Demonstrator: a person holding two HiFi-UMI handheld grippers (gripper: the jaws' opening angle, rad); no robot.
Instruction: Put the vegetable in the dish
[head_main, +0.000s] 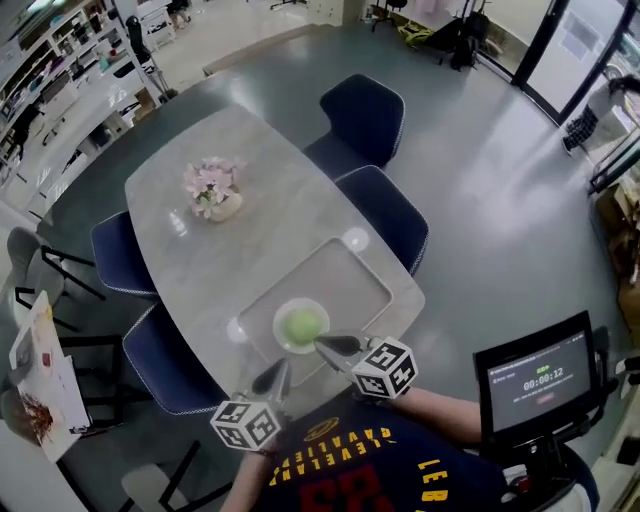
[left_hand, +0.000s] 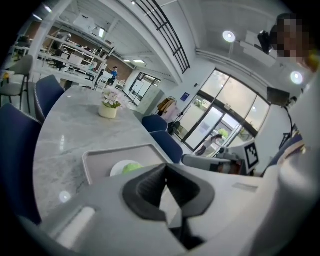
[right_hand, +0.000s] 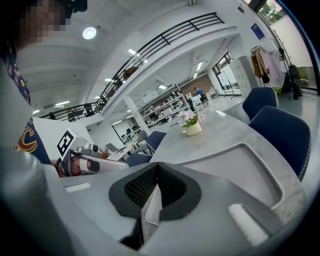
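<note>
A round green vegetable (head_main: 302, 324) lies in a white dish (head_main: 284, 338) at the near end of a shallow grey tray (head_main: 350, 270) on the grey table. My left gripper (head_main: 281, 368) hovers over the table's near edge, just left of the dish, shut and holding nothing. My right gripper (head_main: 323, 344) is shut beside the dish's near right rim, also with nothing in it. The left gripper view shows the vegetable (left_hand: 131, 167) and dish (left_hand: 116, 170) just past the shut left gripper (left_hand: 167, 176). In the right gripper view the right gripper (right_hand: 155, 186) hides the dish; only the tray (right_hand: 252, 150) shows.
A pot of pink flowers (head_main: 213, 190) stands at the table's far end. Dark blue chairs line both sides (head_main: 365, 115) (head_main: 390, 215) (head_main: 120, 250) (head_main: 165, 360). A screen with a timer (head_main: 540, 380) stands at my right.
</note>
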